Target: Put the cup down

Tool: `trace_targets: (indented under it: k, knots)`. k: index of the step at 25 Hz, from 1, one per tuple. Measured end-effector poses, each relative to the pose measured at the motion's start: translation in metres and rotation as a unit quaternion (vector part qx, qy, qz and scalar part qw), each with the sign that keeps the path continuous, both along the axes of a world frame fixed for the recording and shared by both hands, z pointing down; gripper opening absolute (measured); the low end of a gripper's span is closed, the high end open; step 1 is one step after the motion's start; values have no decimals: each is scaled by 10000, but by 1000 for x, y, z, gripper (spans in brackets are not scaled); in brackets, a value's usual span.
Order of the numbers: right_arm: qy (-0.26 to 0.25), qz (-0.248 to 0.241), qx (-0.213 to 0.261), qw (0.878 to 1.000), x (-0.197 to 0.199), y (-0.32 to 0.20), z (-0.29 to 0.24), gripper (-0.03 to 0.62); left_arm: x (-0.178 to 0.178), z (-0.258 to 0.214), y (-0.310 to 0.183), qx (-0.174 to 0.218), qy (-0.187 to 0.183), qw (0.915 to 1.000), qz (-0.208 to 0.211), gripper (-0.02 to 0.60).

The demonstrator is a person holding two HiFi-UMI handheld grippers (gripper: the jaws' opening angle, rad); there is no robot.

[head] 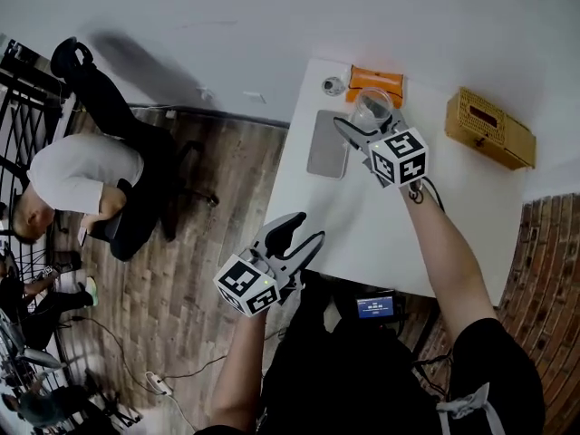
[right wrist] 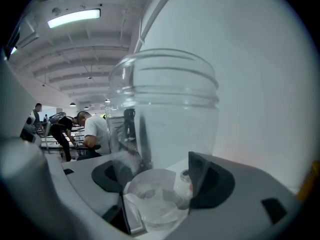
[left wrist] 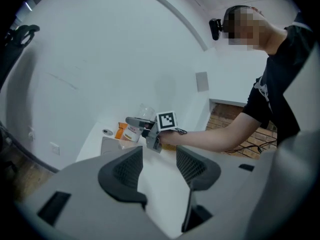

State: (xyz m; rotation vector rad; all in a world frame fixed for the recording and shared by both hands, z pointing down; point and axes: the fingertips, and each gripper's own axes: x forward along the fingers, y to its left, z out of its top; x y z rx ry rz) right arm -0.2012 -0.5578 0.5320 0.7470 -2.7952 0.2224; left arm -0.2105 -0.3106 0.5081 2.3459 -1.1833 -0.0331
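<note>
A clear plastic cup (head: 370, 109) is held over the far part of the white table (head: 362, 216), just in front of an orange packet. My right gripper (head: 370, 123) is shut on the cup. In the right gripper view the cup (right wrist: 165, 124) fills the space between the two dark pads (right wrist: 207, 176), and my right gripper (right wrist: 160, 179) grips it near its base. My left gripper (head: 306, 229) hovers at the table's near left edge, open and empty. From the left gripper view, my left gripper (left wrist: 159, 166) points towards the right gripper (left wrist: 137, 121) and the cup (left wrist: 142, 115).
An orange packet (head: 376, 82), a small round object (head: 333, 85) and a grey flat slab (head: 328, 143) lie at the table's far left. A yellow perforated box (head: 489, 127) sits far right. A small screen device (head: 376, 307) is at the near edge. A person (head: 82, 184) bends over left.
</note>
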Motion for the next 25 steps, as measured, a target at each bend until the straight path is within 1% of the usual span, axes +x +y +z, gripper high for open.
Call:
trace_targets:
  k: [4, 8, 11, 16, 21, 25]
  knots:
    - [33, -193, 117, 9997, -40, -13, 7, 338, -11, 8, 0, -121, 36, 9998, -150, 218]
    - [248, -372, 287, 9986, -60, -16, 19, 337, -22, 14, -3, -199, 79, 9995, -247, 218]
    - [281, -456, 348, 9980, -65, -12, 24, 337, -25, 15, -4, -234, 146, 9992, -290, 218]
    - [280, -538, 528, 9968, -71, -9, 24, 339, -23, 15, -8, -245, 151, 9993, -255, 218]
    - [164, -416, 587, 9973, -71, -12, 24, 342, -24, 10, -8, -174, 106, 9996, -218, 216]
    - [82, -259, 651, 9975, -69, -14, 24, 345, -29, 11, -4, -228, 207, 9989, -345, 218]
